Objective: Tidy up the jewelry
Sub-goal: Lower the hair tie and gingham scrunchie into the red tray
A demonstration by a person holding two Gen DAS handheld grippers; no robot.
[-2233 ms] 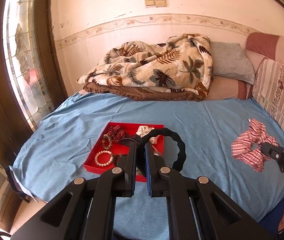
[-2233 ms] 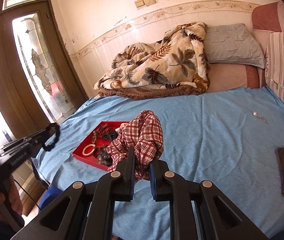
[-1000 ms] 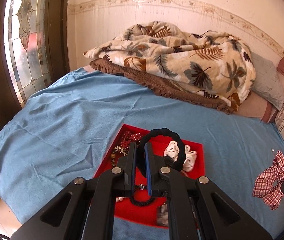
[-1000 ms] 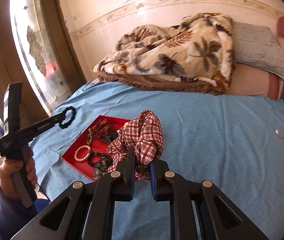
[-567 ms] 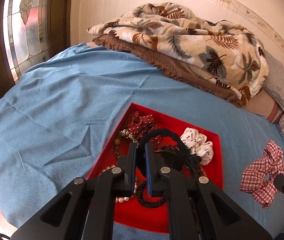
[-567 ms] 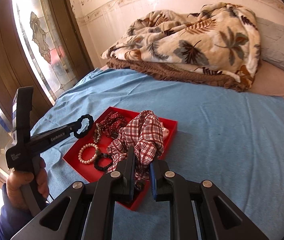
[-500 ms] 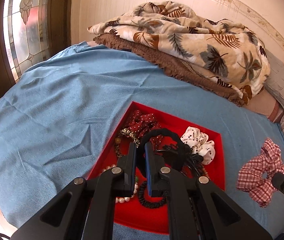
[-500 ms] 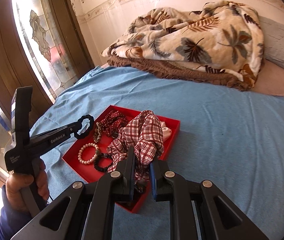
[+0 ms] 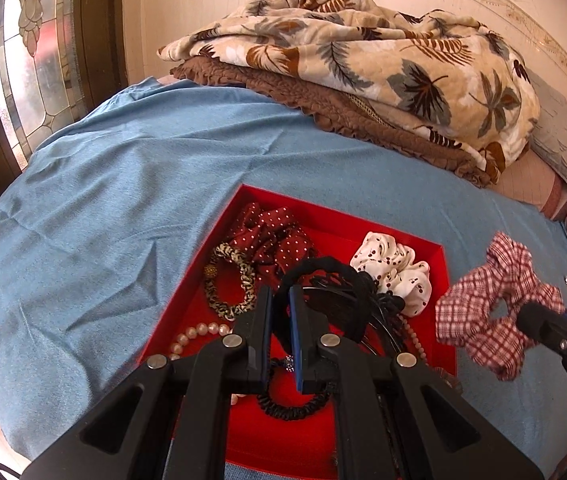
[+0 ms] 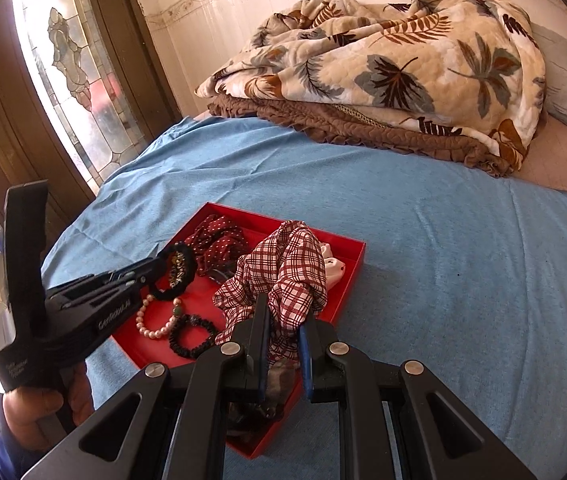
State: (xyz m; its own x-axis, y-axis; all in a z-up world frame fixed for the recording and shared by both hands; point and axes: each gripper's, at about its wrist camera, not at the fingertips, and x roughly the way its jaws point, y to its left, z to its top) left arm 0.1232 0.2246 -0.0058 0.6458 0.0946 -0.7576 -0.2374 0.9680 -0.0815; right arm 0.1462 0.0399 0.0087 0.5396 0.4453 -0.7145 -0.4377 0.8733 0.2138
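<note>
My left gripper (image 9: 279,300) is clamped nearly shut on a black hair tie (image 9: 323,272), loop standing up off the fingertips, hanging over the middle of the red tray (image 9: 403,232). My right gripper (image 10: 283,320) is pinched tight on the plaid scrunchie (image 10: 287,272), fabric bunched above the jaws, over the tray's near right corner. In the left view the scrunchie (image 9: 495,308) sits at the tray's right edge, so I can't tell whether it's fully inside the wall. Step in hand: drop-off, both items carried to the tray, neither released. Already in the tray: dotted maroon scrunchie (image 9: 271,236), white scrunchie (image 9: 395,268), leopard tie (image 9: 231,280), pearl bracelet (image 10: 155,320), a black beaded one (image 10: 191,336) and a dark tangle at centre. Tray sits on the blue sheet (image 9: 103,200). Next, I reckon: lower the left over a bare red patch, open, let the tie fall flat. Then shift the right inward past the wall before opening, or the scrunchie may land on the rim or sheet.
</note>
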